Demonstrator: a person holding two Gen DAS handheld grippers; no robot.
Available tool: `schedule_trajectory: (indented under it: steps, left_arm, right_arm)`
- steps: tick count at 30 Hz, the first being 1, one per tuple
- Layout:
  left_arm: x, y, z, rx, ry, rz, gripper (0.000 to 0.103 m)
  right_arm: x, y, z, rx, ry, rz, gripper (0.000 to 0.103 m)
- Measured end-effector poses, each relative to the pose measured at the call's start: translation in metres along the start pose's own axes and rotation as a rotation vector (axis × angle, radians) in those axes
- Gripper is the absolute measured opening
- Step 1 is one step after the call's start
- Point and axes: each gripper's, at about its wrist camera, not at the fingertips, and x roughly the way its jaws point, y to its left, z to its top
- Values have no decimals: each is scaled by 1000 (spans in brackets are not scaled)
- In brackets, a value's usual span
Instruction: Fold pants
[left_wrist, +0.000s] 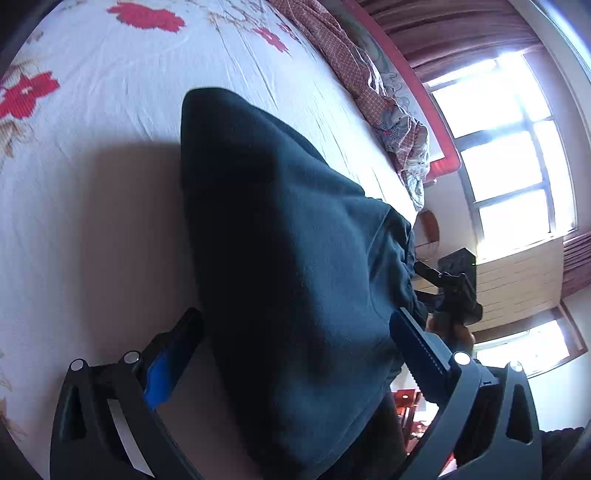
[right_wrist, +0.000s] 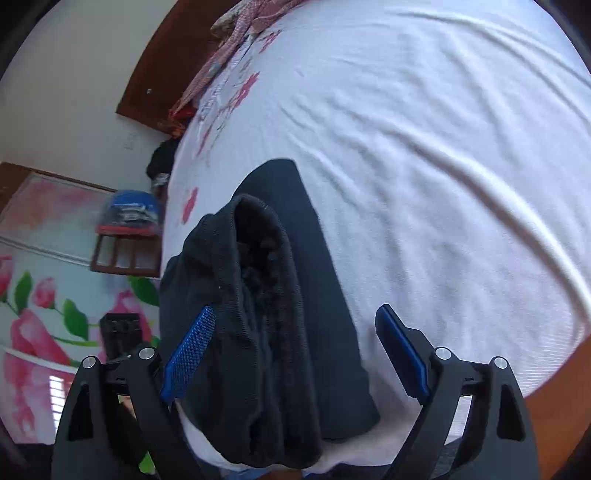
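The dark navy pants (left_wrist: 288, 258) lie folded on the white bed sheet (left_wrist: 110, 147), filling the middle of the left wrist view. My left gripper (left_wrist: 295, 325) is open, its fingers spread on either side of the pants' near end. In the right wrist view the pants (right_wrist: 258, 314) show their bunched waistband end near the bed's edge. My right gripper (right_wrist: 295, 325) is open, its fingers straddling the cloth without pinching it. The right gripper also shows at the far side of the pants in the left wrist view (left_wrist: 450, 284).
The sheet has red flower prints (left_wrist: 147, 14). A red patterned blanket (left_wrist: 369, 81) lies along the bed's far edge. Bright windows (left_wrist: 509, 155) are beyond. A small wooden shelf with a blue item (right_wrist: 129, 229) stands beside the bed. The sheet (right_wrist: 443, 166) is wrinkled.
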Motion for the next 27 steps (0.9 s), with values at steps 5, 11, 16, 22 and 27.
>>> schedule_trajectory:
  steps: [5, 11, 16, 22, 27]
  left_arm:
    - [4, 0, 0, 18, -13, -45, 101]
    - [12, 0, 6, 32, -21, -13, 68]
    - [11, 14, 14, -47, -42, -28, 24]
    - [-2, -5, 17, -34, -97, -54, 19]
    - [-30, -33, 39, 34, -158, -67, 19]
  right_arm:
    - [14, 4, -9, -42, 20, 83, 88]
    - [14, 10, -14, -66, -12, 31, 38]
    - [5, 44, -17, -117, -38, -73, 33]
    - [-6, 99, -8, -220, -48, -123, 28]
    - [0, 142, 18, -308, -52, -115, 27]
